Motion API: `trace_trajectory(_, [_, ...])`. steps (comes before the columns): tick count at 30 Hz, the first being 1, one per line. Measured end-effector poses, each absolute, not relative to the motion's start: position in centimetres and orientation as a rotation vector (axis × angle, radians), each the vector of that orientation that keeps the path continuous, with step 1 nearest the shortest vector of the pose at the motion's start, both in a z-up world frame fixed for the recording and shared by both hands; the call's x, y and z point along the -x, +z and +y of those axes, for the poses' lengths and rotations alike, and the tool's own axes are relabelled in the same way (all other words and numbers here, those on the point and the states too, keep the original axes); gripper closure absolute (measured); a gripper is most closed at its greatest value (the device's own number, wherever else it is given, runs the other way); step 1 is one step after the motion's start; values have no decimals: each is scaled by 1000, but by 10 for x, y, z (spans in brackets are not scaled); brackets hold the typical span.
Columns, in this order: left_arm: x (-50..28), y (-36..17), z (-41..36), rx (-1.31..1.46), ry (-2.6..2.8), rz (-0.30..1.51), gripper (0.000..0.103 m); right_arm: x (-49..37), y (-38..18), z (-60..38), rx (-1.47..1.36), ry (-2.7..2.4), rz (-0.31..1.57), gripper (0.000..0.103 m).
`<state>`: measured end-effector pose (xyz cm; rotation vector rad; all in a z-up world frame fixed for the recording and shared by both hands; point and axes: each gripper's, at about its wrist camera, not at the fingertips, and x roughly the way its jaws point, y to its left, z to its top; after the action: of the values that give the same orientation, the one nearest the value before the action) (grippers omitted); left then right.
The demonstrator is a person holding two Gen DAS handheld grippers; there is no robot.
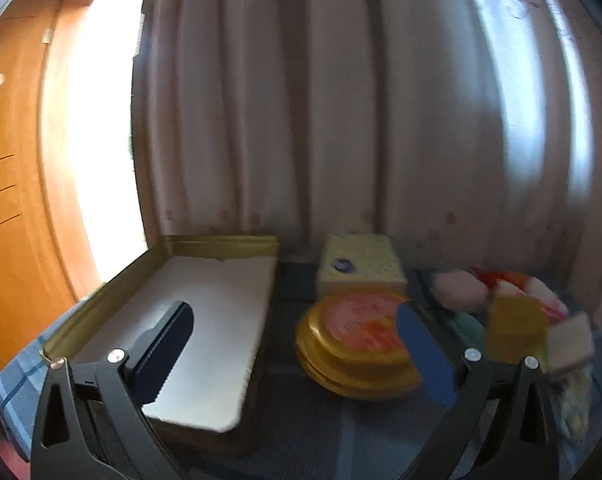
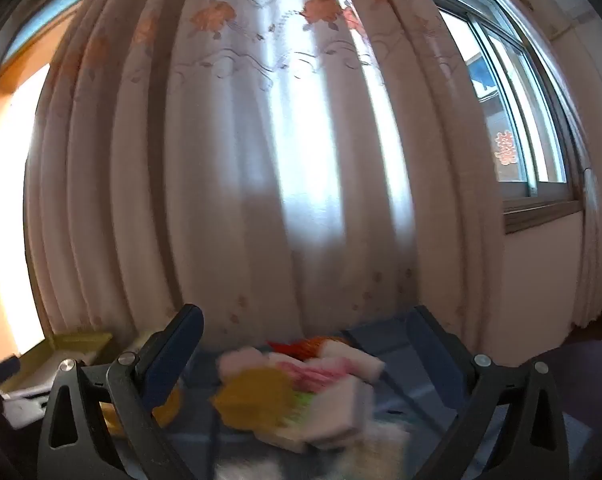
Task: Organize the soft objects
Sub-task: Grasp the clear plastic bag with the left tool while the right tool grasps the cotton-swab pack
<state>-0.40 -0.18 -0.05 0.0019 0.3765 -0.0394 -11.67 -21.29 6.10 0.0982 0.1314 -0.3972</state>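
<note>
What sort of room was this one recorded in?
Probably a lived-in home room, perhaps a bedroom: floor-length floral curtains, a sliding window, a wooden door, and a blue plaid cloth under the objects.

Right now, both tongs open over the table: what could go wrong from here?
1. The soft pieces lie heaped and touching, so the right tongs may pinch two at once.
2. The round yellow tin sits close beside the open gold tray; the left tongs could knock it on the way across.
3. Both views are motion-blurred, so aim may be off.
</note>
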Motion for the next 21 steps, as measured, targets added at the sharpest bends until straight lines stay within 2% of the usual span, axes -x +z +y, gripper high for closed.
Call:
trace_trajectory(3, [16,-2,-10,-12,-152,401,0,138,57,-238,-119,-429,195,1])
trace_trajectory(9, [27,-5,-37,-32,-289,463,1,163,26,-288,-183,-437,437,3])
trace_trajectory(10, [29,-9,-40,-34,-304,453,1,165,22,-293,-210,-419,465,8])
trace_trajectory(11, [30,-12,-45,-4,-332,482,1,165,17,-296,-228,-399,491,17])
trace_trajectory(13, [33,-17,-53,-2,-367,509,2,159,11,-291,-205,-360,534,24])
trace_trajectory(15, [37,-20,-59,0,-380,534,4,147,7,-287,-209,-314,584,24])
trace_trajectory(21, [34,-21,-56,-83,-362,638,5,102,-5,-293,-382,-255,746,24])
